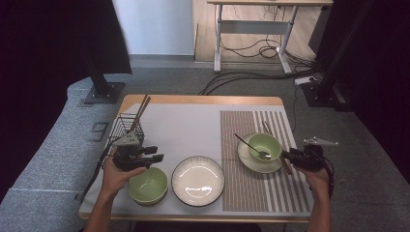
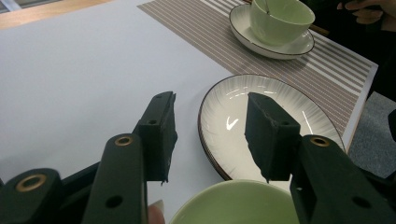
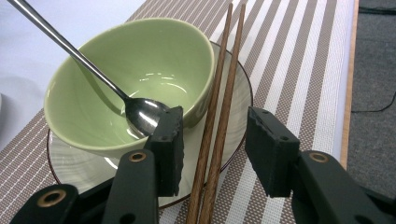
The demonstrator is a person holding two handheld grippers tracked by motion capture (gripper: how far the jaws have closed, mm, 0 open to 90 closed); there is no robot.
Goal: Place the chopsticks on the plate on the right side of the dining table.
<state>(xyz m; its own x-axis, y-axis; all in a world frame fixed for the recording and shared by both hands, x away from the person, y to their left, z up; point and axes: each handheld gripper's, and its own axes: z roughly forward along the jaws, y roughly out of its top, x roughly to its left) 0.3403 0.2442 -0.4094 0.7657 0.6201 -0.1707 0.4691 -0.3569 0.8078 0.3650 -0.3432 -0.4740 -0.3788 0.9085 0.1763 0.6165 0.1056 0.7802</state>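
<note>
My right gripper (image 1: 286,154) (image 3: 215,126) is open, its jaws on either side of a pair of brown chopsticks (image 3: 219,107) without pressing them. The chopsticks (image 1: 276,145) lie across the right rim of a white saucer (image 1: 246,159). On that saucer stands a green bowl (image 1: 264,145) (image 3: 130,70) with a metal spoon (image 3: 140,114) resting in it, handle pointing up and left. My left gripper (image 1: 155,153) (image 2: 210,107) is open and holds nothing; it hovers just above a second green bowl (image 1: 148,186) (image 2: 238,205). A white plate (image 1: 198,180) (image 2: 275,112) lies beyond it.
A black wire basket (image 1: 126,129) with more chopsticks (image 1: 141,110) stands at the table's left edge, behind my left hand. A striped placemat (image 1: 263,188) covers the right half of the table, a white mat (image 1: 188,130) the left half. A desk and cables are on the floor beyond.
</note>
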